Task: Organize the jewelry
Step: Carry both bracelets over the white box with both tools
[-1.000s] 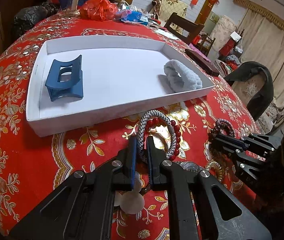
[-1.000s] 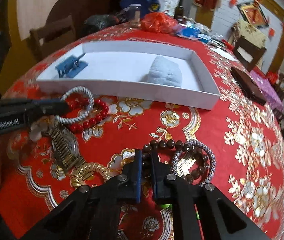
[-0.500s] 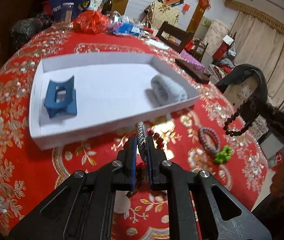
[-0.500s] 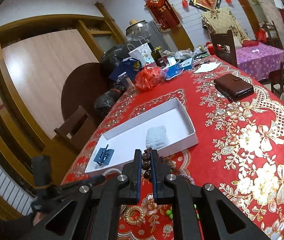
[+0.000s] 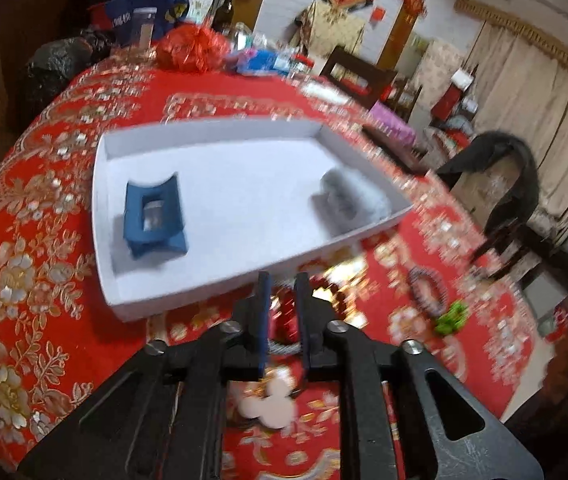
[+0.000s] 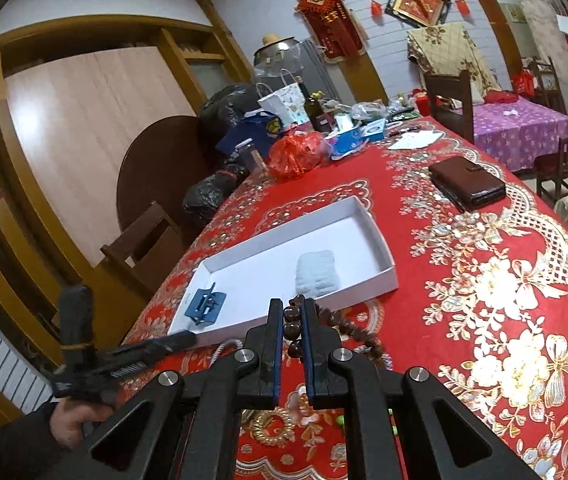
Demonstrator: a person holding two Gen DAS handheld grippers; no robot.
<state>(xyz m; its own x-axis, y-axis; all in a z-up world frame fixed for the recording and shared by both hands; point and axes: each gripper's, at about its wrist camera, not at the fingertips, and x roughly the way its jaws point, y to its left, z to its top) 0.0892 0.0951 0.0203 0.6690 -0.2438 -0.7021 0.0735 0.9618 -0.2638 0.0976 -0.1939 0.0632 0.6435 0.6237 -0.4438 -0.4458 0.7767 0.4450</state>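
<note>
Right wrist view: your right gripper is clamped on a dark wooden bead bracelet. Beads sit stacked between the pads, and the rest of the strand hangs off to the right, lifted above the red floral tablecloth. It's just short of the near wall of the white tray.

Left wrist view is motion-blurred. Your left gripper is closed on a grey rope bracelet with a red bead bracelet caught alongside it, right at the tray's near rim.

Tray contents: blue hair claw clip at the left end and a folded grey cloth at the right end, well apart, with bare white floor between them.

No legible writing; the print on the blue bag is too small to read.

On the cloth near you: gold bracelet, green bead piece, another dark beaded bracelet and a white mouse-head charm. The brown wallet lies well beyond the tray.
</note>
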